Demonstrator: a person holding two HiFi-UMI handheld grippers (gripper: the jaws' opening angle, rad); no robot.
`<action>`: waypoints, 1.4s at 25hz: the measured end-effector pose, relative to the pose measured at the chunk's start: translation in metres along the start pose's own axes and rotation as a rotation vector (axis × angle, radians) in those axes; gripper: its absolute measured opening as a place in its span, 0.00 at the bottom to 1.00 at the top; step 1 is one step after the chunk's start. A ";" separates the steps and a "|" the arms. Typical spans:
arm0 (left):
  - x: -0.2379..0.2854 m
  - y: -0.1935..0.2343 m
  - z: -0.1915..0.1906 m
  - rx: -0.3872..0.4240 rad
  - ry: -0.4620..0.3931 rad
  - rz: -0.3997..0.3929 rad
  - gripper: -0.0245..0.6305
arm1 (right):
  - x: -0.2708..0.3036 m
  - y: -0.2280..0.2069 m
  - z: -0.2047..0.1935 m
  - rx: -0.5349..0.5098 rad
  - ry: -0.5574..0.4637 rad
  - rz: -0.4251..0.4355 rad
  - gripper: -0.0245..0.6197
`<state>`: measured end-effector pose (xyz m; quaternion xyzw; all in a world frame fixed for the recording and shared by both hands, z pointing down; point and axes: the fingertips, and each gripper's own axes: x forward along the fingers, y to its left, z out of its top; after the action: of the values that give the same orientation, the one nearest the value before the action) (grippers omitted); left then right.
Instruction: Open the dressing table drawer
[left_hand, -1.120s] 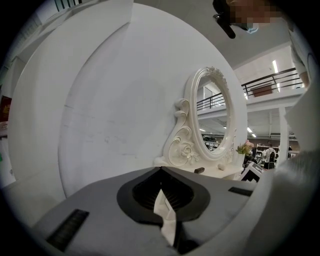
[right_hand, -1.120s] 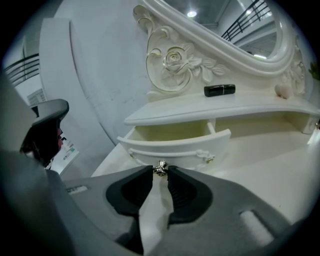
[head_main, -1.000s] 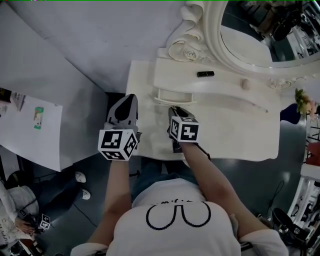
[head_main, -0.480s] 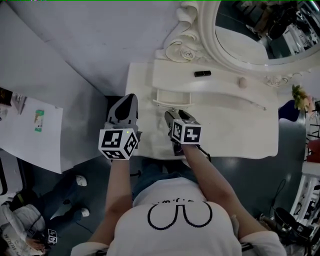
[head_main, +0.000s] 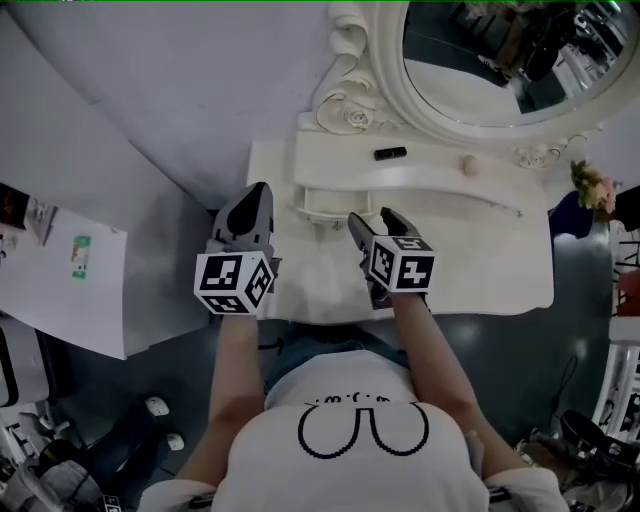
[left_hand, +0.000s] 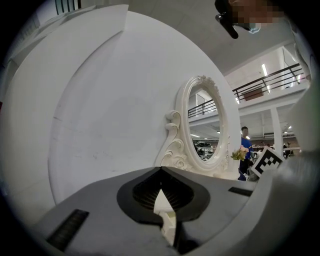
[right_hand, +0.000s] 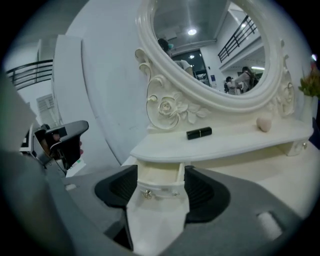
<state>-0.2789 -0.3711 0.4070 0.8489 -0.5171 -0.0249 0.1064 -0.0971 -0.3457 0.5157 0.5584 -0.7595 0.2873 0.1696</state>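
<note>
Below the mirror shelf | drawer was seen pulled out | right hand-held gripper jaws had just been spread wide, knob released | left hand-held gripper was closed narrow, empty | opening judged done

Seen from above, a person wears a white short-sleeved T-shirt printed with a black outline of two rounded loops, and blue jeans. The left gripper and right gripper are smooth grey plastic. Each is topped by a marker cube with black-and-white square patterns. Their fingers have dark, ribbed inner faces.
</note>
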 end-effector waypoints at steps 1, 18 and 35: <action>0.001 -0.002 0.004 0.007 -0.007 -0.004 0.04 | -0.005 -0.003 0.010 -0.017 -0.019 -0.004 0.49; 0.010 -0.047 0.097 0.175 -0.183 -0.070 0.04 | -0.145 0.021 0.179 -0.456 -0.635 0.059 0.03; 0.000 -0.066 0.133 0.249 -0.262 -0.077 0.04 | -0.180 0.042 0.196 -0.586 -0.717 0.096 0.03</action>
<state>-0.2415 -0.3627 0.2632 0.8643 -0.4925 -0.0750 -0.0687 -0.0669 -0.3243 0.2486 0.5153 -0.8443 -0.1428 0.0336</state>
